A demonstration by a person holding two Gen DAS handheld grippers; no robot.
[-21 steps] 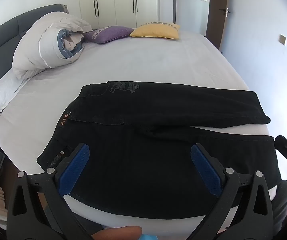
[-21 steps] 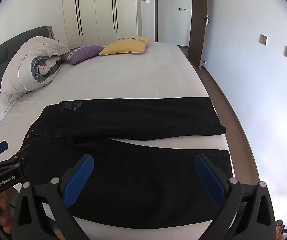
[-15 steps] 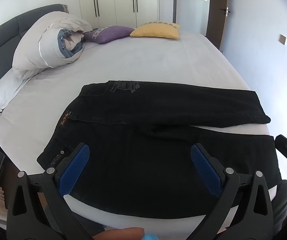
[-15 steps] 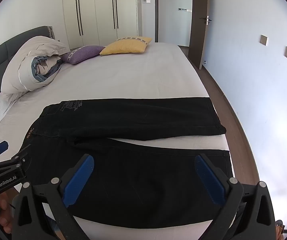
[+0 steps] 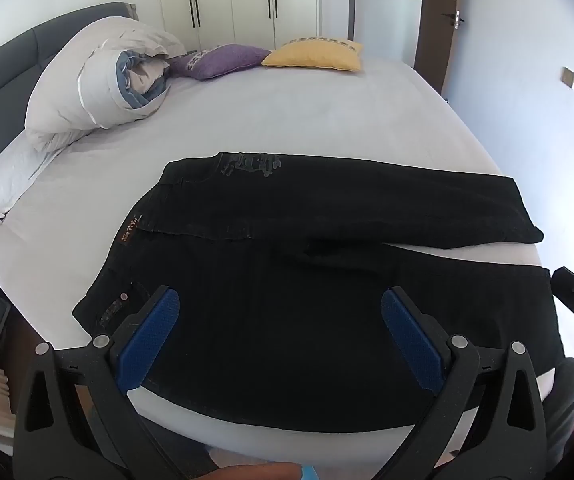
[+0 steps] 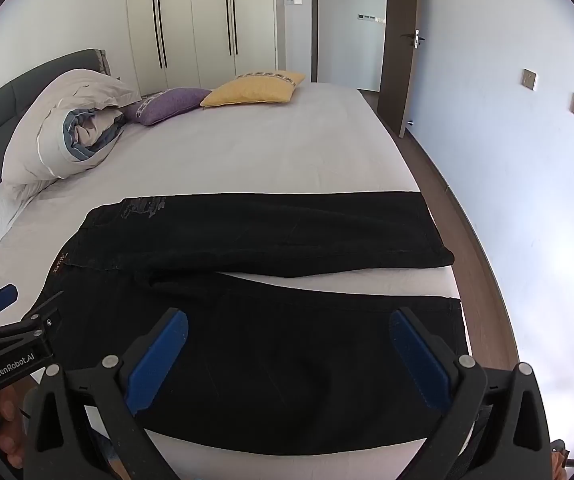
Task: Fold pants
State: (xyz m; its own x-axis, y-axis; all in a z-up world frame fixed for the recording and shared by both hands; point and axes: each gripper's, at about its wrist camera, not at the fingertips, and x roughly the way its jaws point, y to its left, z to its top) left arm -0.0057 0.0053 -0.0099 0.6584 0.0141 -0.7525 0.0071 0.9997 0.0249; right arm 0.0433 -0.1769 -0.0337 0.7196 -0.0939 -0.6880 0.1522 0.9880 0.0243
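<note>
Hovering, left hand-held gripper (image 5: 279,332): jaws spread wide apart, holding nothing, poised above the seat and waist end of the pants, not touching the cloth.
Right hand-held gripper (image 6: 287,354): jaws likewise wide apart and empty, poised over the near leg toward its hem.
Blue pads (image 5: 149,340): one on each finger's inner face, all clear of the fabric.
Cross-view: each hand-held gripper appears at the edge of the other's camera, left unit at the far left, right unit at the far right.
Black pants (image 5: 327,280): lying flat on the near part of the bed, waistband to the left, legs running right; far leg and near leg part toward the hems, showing a wedge of sheet.
Bed (image 6: 271,152): pale sheet, dark grey headboard (image 5: 3,60) at left.
Rolled duvet (image 5: 99,84): by the headboard.
Purple cushion (image 6: 169,104): at the far edge, touching the yellow cushion (image 6: 255,88).
Wardrobe (image 6: 199,20): white doors behind the bed.
</note>
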